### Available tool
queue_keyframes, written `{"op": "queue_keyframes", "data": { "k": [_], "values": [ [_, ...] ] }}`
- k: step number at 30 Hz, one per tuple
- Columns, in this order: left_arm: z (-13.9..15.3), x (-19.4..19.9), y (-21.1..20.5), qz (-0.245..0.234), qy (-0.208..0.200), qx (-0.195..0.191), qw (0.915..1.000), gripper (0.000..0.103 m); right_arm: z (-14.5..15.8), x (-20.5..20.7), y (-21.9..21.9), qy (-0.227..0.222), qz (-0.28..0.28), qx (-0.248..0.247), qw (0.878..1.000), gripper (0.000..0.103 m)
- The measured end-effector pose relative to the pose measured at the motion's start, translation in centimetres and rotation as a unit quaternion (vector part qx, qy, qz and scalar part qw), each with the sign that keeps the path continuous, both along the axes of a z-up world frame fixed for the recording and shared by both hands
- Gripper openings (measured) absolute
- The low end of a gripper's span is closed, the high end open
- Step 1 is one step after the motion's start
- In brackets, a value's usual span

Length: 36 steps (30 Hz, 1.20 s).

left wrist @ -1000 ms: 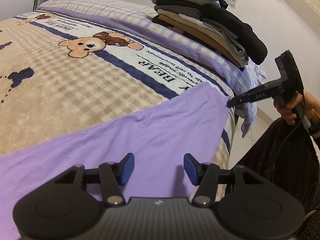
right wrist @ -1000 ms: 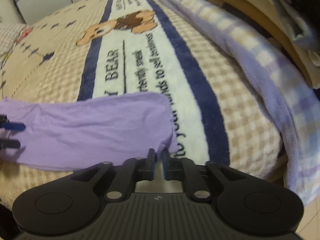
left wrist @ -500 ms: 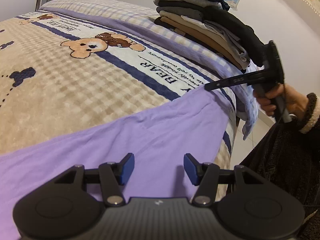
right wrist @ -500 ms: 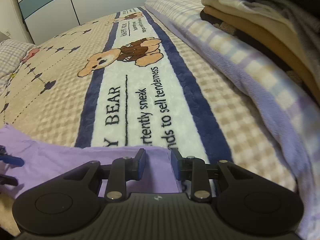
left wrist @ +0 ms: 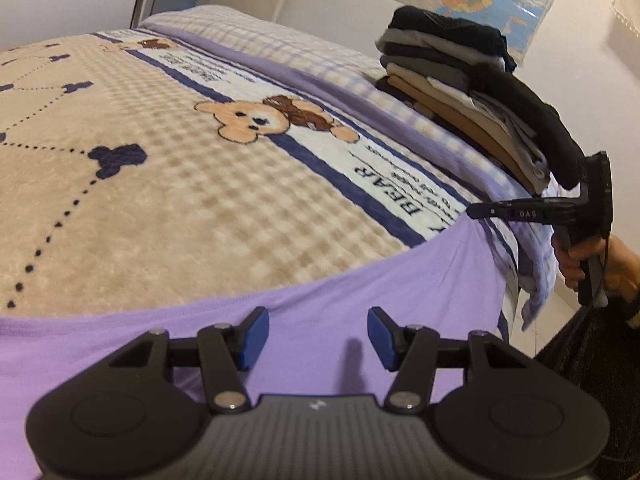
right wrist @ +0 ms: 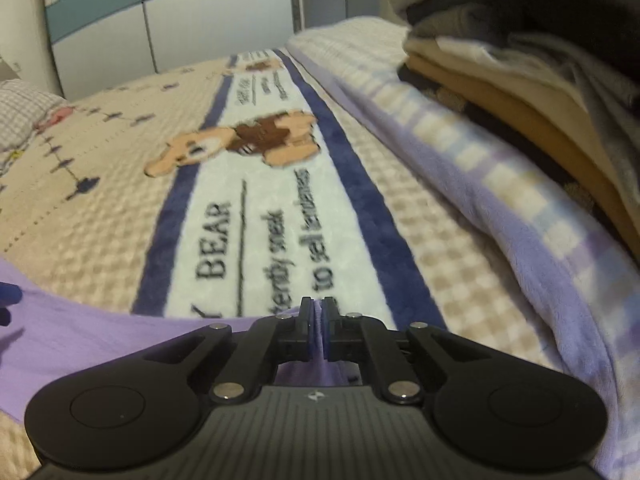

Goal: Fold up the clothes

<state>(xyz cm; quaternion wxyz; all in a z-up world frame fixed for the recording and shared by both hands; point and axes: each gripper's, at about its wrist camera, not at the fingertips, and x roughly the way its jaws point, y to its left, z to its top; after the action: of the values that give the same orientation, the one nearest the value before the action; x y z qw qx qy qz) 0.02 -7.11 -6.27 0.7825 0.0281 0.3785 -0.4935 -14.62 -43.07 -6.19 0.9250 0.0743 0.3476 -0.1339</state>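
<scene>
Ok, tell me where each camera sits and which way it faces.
Left wrist: rides the left tongs, open over the purple garment, facing across the bear blanket to the stack of folded clothes; the right tongs and a hand show.
Right wrist: rides the right tongs, shut on the purple garment's edge, facing up the bed.
Shared: garment, blanket, stack.

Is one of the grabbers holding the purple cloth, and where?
Yes. The right hand-held gripper pinches the purple cloth at its far corner. The left hand-held gripper holds nothing.
</scene>
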Motion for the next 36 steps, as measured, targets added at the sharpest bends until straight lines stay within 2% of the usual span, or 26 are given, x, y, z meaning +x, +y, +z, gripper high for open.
{"op": "queue_keyframes", "data": {
  "k": [3,7,9,11,13,16,21,23,25,28,36],
  "values": [
    [-0.4,0.0,-0.2,0.003,-0.001,0.007,1.0,0.058,-0.9,0.6,0.0,0.027,0.0,-0.003,1.0,0.004],
    [-0.2,-0.1,-0.1,0.008,-0.003,0.005,1.0,0.06,-1.1,0.6,0.1,0.027,-0.004,0.003,1.0,0.007],
    [0.3,-0.2,0.3,0.014,-0.006,0.0,0.9999,0.06,-1.0,0.4,-0.2,0.02,-0.012,0.016,1.0,0.011],
    [0.9,-0.4,1.0,0.026,-0.015,-0.006,0.9995,0.062,-0.9,0.1,-0.5,0.014,-0.021,0.029,0.999,0.022],
    [1.4,-0.6,1.9,0.04,-0.024,-0.011,0.9989,0.063,-0.8,-0.1,-0.5,0.01,-0.029,0.032,0.999,0.027],
    [1.9,-0.6,3.4,0.062,-0.036,-0.011,0.9974,0.063,-0.8,-0.3,-0.5,0.005,-0.04,0.038,0.998,0.028],
    [1.9,-0.3,6.3,0.108,-0.042,-0.001,0.9932,0.063,-0.1,-0.5,0.6,-0.01,-0.04,0.01,0.999,0.03],
    [1.7,-0.4,7.5,0.127,-0.042,0.003,0.9911,0.063,0.1,-0.5,1.1,-0.013,-0.04,-0.002,0.999,0.038],
    [1.6,-0.5,8.5,0.142,-0.044,0.008,0.9889,0.063,0.1,-0.3,1.3,-0.008,-0.047,-0.005,0.999,0.039],
    [1.4,-0.8,9.5,0.155,-0.043,0.013,0.987,0.063,0.1,-0.1,1.3,0.001,-0.062,0.007,0.998,0.039],
    [2.4,-2.0,10.2,0.164,-0.058,0.019,0.9846,0.063,1.5,-1.8,1.8,0.003,-0.108,0.08,0.991,0.041]
  ]
}}
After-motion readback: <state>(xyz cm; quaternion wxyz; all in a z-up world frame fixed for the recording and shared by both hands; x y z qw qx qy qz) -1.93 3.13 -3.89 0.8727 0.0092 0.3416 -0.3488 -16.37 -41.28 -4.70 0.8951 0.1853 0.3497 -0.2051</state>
